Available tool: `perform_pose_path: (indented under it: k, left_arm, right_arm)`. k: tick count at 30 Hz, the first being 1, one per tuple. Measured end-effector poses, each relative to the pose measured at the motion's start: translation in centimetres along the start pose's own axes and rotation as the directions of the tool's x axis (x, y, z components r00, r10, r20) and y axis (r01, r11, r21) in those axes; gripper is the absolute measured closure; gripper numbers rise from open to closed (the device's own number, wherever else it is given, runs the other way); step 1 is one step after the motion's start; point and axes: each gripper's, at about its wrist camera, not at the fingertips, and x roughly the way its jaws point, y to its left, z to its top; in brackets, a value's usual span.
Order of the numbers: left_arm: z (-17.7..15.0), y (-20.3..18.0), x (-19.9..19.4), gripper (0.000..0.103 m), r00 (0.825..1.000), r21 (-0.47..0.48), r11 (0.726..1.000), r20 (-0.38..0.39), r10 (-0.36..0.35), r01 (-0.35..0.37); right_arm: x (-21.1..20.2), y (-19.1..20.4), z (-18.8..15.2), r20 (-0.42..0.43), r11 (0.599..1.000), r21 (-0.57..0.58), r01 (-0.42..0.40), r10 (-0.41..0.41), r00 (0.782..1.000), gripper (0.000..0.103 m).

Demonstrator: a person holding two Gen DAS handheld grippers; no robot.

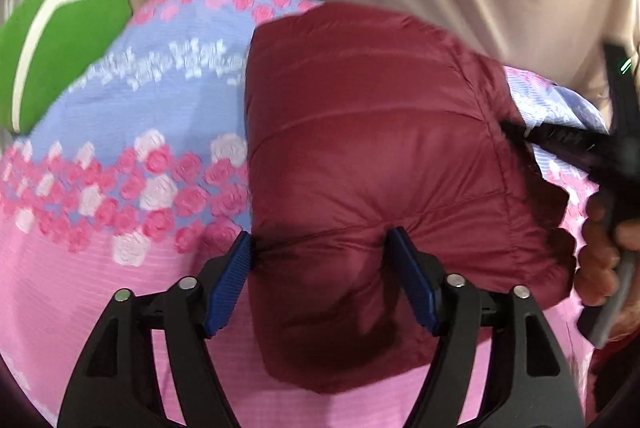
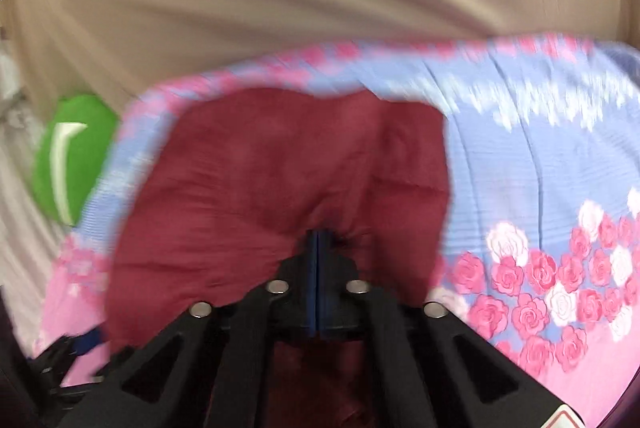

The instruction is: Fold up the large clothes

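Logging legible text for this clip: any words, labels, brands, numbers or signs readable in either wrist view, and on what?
None can be read.
Floral bedsheet: a band of white script-like marks, too blurred to tell whether they are letters.
Green cushion: a white curved stripe, no letters.
Right gripper, shut on the maroon puffer jacket: a red-edged sticker corner at the frame's bottom edge, cut off, unreadable.
Left gripper: open, no marking visible.

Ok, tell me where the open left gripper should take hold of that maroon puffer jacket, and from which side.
Grip the near hem of the maroon puffer jacket, on the puffed fold bulging between the left gripper pads. Come in low from the near side, along the floral bedsheet: the padding there is already bunched thick. The right gripper is shut on another edge, so this spreads the hold.
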Motion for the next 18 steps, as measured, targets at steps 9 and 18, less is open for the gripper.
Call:
perform_pose_path:
  k: [9, 18]
  left_arm:
    - [-0.4, -0.4, -0.1, 0.027, 1.000, 0.026, 1.000, 0.021, 0.008, -0.009]
    - [-0.7, 0.0, 0.5, 0.024, 1.000, 0.028, 0.999, 0.014, 0.022, -0.023]
  right_arm:
    - [-2.8, -1.0, -1.0, 0.057, 1.000, 0.022, -0.022, 0.020, 0.998, 0.103]
    - [-1.3, -1.0, -4.4, -0.037, 1.000, -0.002, 0.030, -0.030, 0.999, 0.100]
